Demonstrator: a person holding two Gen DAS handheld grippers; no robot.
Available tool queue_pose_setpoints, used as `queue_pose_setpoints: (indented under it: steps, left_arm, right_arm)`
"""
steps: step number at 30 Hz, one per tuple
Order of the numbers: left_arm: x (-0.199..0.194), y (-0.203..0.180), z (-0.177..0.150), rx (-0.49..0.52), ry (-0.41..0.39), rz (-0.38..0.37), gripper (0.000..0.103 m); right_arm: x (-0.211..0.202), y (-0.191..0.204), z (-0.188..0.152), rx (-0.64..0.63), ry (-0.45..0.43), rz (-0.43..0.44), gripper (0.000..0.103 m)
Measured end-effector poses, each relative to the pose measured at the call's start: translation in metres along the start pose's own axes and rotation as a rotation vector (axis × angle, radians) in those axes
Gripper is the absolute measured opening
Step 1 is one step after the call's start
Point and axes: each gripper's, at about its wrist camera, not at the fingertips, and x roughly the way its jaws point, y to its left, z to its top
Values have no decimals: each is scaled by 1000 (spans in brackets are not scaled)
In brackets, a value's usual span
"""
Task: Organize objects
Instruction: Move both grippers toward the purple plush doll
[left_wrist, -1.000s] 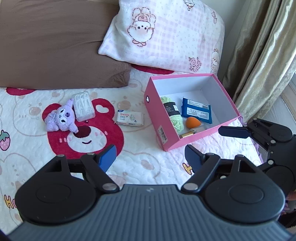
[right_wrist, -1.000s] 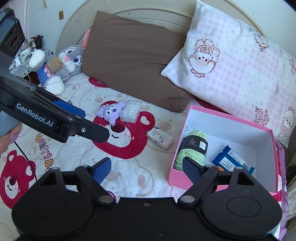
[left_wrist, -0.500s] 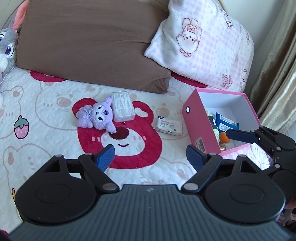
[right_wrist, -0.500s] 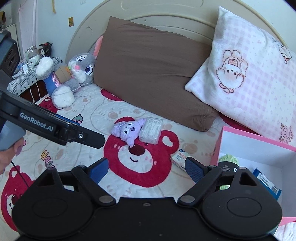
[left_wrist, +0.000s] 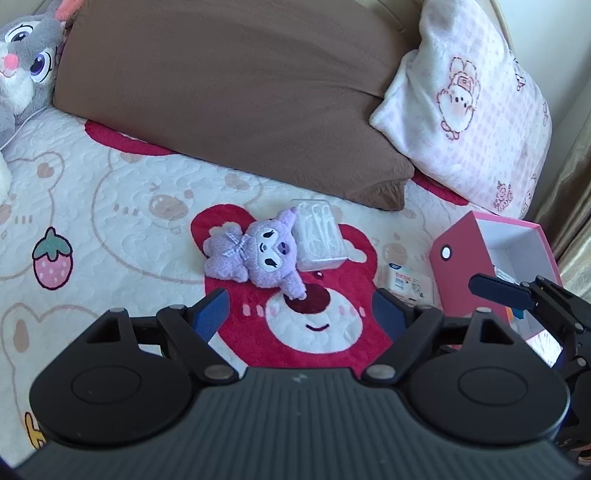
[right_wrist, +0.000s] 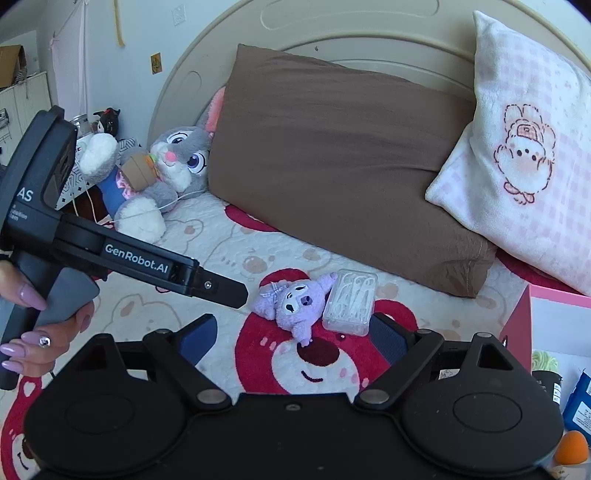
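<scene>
Left gripper (left_wrist: 301, 308) spread wide, nothing between fingers, over red bear print on bedspread (left_wrist: 110, 206). Right gripper (right_wrist: 291, 338) also spread, empty. Purple plush (left_wrist: 258, 253) lies on bear print, just ahead of both grippers. Clear case (left_wrist: 320, 234) touches plush's right side. Wipes pack (left_wrist: 410, 282) just left of pink box (left_wrist: 458, 273). Box open; yarn (right_wrist: 545, 360), blue packet (right_wrist: 578, 400), orange sponge (right_wrist: 570, 446) inside. Brown pillow (left_wrist: 229, 92) behind.
</scene>
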Motion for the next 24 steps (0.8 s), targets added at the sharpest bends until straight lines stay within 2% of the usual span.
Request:
queue_pose_setpoints:
  steps: [5,9,13,20,21,22,24]
  left_arm:
    - [32,27,4,-30,-23,-27,83]
    - [55,41,6,-47,-24,-5,83]
    - [76,51,6,-47,-19,6,82]
    - [101,72,9,-101,-45,-10,82]
    - [105,74,9,-107,-41,4,82]
    - [109,76,10,-113,-40,24,82]
    - [116,80,11,-127,-37,34,82]
  right_arm:
    - [45,-2,-2,5,22,41,91]
    - [83,-2,-8,-1,18,6,91]
    - [123,-10,-14,58,94,48,87]
    - [165,-16,-22,123,130,54,86]
    - [171,-17,-23,132,140,57,80]
    - [177,-18,-25,140,159,56,65]
    - [187,-17,-29,151,201,40,55]
